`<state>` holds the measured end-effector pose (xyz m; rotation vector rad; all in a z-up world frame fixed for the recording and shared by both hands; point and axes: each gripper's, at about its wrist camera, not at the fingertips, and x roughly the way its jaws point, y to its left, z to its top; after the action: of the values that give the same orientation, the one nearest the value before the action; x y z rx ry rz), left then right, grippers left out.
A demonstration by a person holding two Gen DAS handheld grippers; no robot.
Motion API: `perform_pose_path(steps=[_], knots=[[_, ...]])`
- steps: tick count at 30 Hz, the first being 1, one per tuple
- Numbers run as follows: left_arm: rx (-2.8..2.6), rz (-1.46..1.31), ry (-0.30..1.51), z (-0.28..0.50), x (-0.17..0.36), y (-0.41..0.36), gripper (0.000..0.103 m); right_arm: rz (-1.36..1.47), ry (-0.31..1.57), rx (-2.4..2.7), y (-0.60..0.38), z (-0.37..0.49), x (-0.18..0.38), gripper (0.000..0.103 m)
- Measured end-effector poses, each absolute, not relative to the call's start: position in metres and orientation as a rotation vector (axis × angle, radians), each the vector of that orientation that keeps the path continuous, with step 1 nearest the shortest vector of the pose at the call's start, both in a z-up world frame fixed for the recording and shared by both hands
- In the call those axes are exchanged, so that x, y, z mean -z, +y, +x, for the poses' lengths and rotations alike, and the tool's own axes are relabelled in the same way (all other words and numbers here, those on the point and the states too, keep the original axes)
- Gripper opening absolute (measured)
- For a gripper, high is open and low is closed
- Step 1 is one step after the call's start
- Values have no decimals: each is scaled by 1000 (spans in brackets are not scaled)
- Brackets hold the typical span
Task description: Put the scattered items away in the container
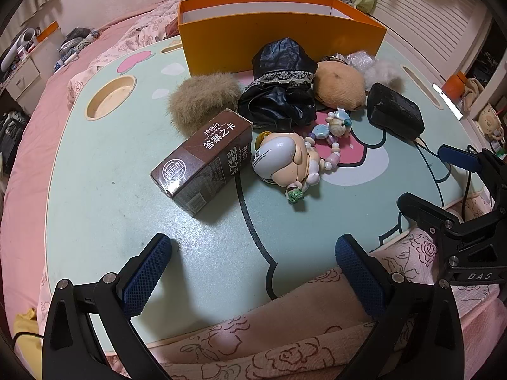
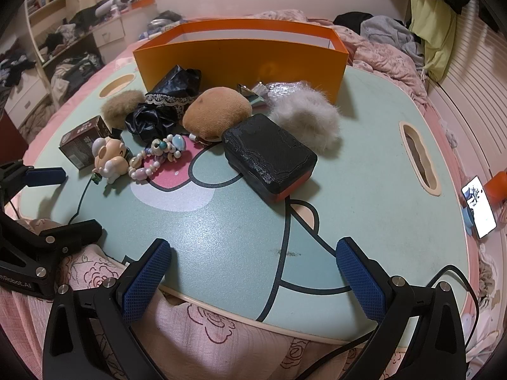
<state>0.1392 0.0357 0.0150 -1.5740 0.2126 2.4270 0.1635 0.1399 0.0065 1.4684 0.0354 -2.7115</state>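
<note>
in the left wrist view, the left gripper (image 1: 253, 269) hangs spread wide and empty over the near edge of the mint-green cartoon-printed lap table (image 1: 95, 190). the open orange cardboard box (image 1: 285, 34) stands at the far side. just in front of it lie a tan fur pompom (image 1: 202, 101), a crumpled black satin pouch with lace trim (image 1: 279, 79) and a round tan plush cushion (image 1: 340, 85). nearer than those, well short of the orange box, a brown printed card carton (image 1: 202, 161) lies on its side, beside a glossy cream plastic figurine (image 1: 285, 158) and a pastel bead bracelet (image 1: 332, 136).

in the right wrist view, the right gripper (image 2: 253, 269) is likewise spread, holding nothing. a black textured rigid case (image 2: 269, 155) sits in front of the orange box, touching a grey-white fur puff (image 2: 307, 117).

the carton looks stiff and light, probably best pinched across its narrow sides. the figurine is likely slippery; grip its waist. furs and pouch should squash safely anywhere.
</note>
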Motion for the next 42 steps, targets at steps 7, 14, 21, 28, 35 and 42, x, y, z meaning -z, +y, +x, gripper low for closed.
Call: perform_pose_path(steps=[7, 14, 21, 28, 35, 42], knots=[[-2429, -1566, 215, 141, -16, 37, 103, 1468, 36, 2711, 139, 164, -6, 103], [-2435, -1552, 214, 143, -16, 39, 103, 1467, 37, 2711, 139, 164, -6, 103], [-2439, -1540, 213, 143, -15, 38, 103, 1467, 38, 2711, 139, 164, -6, 103], [-2431, -1550, 219, 143, -15, 39, 103, 1467, 39, 2711, 139, 164, -6, 103], [-2419, -1566, 223, 142, -15, 41, 103, 1465, 40, 2711, 140, 164, -5, 103], [-2432, -1554, 214, 144, -14, 39, 103, 1464, 40, 2712, 138, 166, -6, 103]])
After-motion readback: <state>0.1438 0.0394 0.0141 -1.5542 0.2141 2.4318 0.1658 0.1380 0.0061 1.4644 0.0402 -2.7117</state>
